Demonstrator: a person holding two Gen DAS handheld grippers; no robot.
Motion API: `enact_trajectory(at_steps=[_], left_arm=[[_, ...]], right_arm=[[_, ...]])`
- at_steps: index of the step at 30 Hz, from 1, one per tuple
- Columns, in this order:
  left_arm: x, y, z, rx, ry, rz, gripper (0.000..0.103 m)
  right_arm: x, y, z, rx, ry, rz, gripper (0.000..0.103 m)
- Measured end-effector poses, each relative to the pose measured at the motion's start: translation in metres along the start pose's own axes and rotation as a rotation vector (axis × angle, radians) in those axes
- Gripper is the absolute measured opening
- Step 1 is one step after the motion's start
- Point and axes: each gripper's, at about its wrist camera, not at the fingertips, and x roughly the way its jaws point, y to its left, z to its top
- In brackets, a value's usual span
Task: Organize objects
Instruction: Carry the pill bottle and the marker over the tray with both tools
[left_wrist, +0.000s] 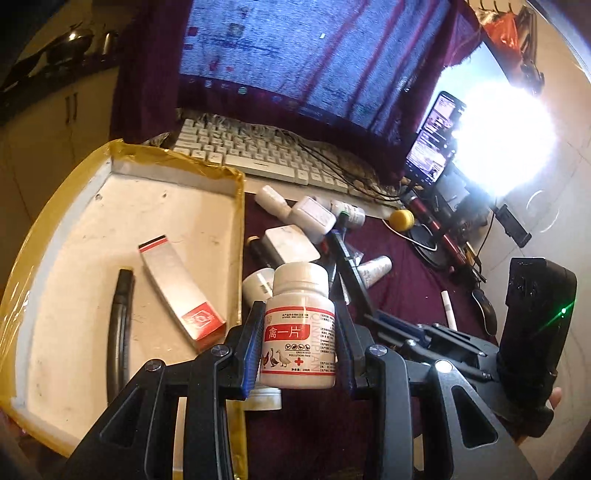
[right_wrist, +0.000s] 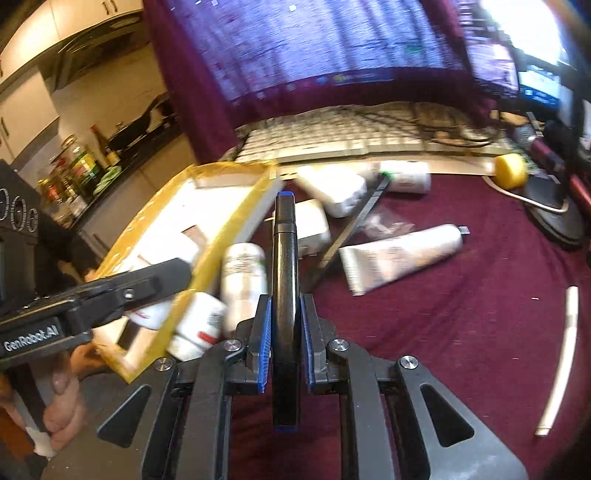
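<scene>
Your left gripper (left_wrist: 297, 345) pinches the light, slick white pill bottle (left_wrist: 300, 325) mid-label beside the tray's (left_wrist: 236, 206) right edge, while your right gripper (right_wrist: 284, 332) clamps 1 stiff black marker (right_wrist: 284, 280) mid-barrel.

Glossy white plastic bottle (left_wrist: 297, 325) with a paper label; matt black plastic tongs (left_wrist: 295, 343) with ribbed blue pads (left_wrist: 250, 350); tray (left_wrist: 44, 229) edged in shiny yellow tape; dark red cloth (right_wrist: 443, 314) over the tabletop; glossy black marker (right_wrist: 284, 295).
</scene>
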Motion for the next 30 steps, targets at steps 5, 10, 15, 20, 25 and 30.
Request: enact_trajectory(at_steps=[5, 10, 15, 20, 25, 30], left_arm=[[-0.018, 0.020, 0.005, -0.049, -0.036, -0.003, 0.031], [-0.041, 0.054, 0.013, -0.122, -0.081, 0.047, 0.031], [-0.051, 0.082, 0.015, -0.186, -0.100, 0.085, 0.031], [-0.053, 0.102, 0.014, -0.219, -0.105, 0.151, 0.031], [-0.045, 0.111, 0.009, -0.215, -0.095, 0.230, 0.031], [-0.038, 0.118, 0.004, -0.227, -0.061, 0.237, 0.031]], right_arm=[[0.003, 0.016, 0.008, -0.013, 0.010, 0.057, 0.012], [0.009, 0.036, 0.017, -0.044, 0.018, 0.099, 0.012], [0.023, 0.053, 0.022, -0.062, 0.054, 0.152, 0.012], [0.036, 0.065, 0.028, -0.058, 0.095, 0.196, 0.012], [0.045, 0.089, 0.024, -0.114, 0.124, 0.193, 0.012], [0.061, 0.106, 0.017, -0.134, 0.180, 0.184, 0.013]])
